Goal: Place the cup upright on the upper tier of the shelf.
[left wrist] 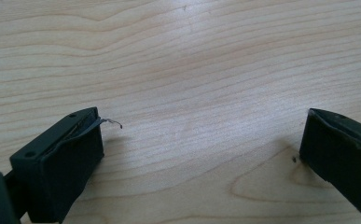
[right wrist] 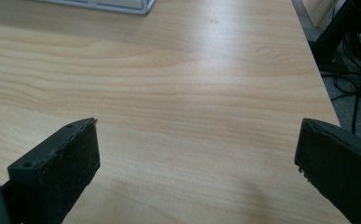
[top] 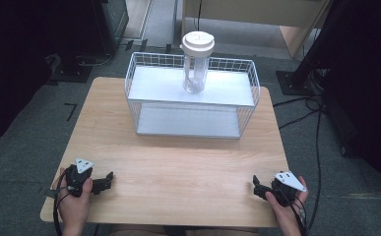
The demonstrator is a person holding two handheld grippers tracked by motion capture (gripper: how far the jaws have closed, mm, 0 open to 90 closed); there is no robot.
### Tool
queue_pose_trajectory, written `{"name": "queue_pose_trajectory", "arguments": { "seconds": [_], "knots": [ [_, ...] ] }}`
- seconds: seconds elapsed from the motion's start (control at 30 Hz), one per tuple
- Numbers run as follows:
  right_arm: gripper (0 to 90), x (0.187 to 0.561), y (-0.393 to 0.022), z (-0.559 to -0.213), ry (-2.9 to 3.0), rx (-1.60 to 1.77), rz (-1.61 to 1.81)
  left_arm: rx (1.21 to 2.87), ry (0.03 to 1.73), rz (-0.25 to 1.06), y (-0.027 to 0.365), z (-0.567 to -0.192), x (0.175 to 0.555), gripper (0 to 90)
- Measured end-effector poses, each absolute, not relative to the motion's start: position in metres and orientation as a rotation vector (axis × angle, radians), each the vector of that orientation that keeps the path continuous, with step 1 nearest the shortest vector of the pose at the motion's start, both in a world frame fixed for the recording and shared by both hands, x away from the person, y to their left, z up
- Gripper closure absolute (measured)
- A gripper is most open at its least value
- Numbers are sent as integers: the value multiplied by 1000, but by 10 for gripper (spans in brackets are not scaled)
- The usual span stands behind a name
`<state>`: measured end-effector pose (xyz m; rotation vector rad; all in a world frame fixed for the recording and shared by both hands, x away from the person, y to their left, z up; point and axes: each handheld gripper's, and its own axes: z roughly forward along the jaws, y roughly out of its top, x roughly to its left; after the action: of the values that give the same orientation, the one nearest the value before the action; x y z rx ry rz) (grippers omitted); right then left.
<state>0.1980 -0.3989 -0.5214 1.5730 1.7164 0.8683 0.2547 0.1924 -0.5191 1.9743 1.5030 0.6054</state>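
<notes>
The left claw (top: 110, 178) rests low at the near left of the wooden bench (top: 178, 157), its jaws spread wide on nothing; the right claw (top: 255, 186) sits at the near right, gaping and empty; well beyond both, a clear lidded jar (top: 196, 61) stands upright on the white wire rack (top: 143, 98)

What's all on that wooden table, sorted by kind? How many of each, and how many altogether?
White wire two-tier shelf rack: 1
Clear plastic cup with a white lid, standing upright on the rack's top tier: 1
Black hand-held grippers, left gripper and right gripper, both open and holding nothing: 2
Total: 4
</notes>
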Motion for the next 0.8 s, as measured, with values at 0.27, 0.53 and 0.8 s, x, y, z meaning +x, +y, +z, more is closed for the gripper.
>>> {"name": "queue_pose_trajectory", "arguments": {
  "seconds": [0.27,0.53,0.8],
  "knots": [
    [2,193,-407,-525,1796,1637,744,1974,1503,605,192,-519,255,0],
    [2,192,-415,-526,1812,1730,782,1975,1503,605,192,-519,255,0],
    [2,190,-416,-526,1818,1726,782,1976,1502,606,192,-519,255,0]
  ]
}}
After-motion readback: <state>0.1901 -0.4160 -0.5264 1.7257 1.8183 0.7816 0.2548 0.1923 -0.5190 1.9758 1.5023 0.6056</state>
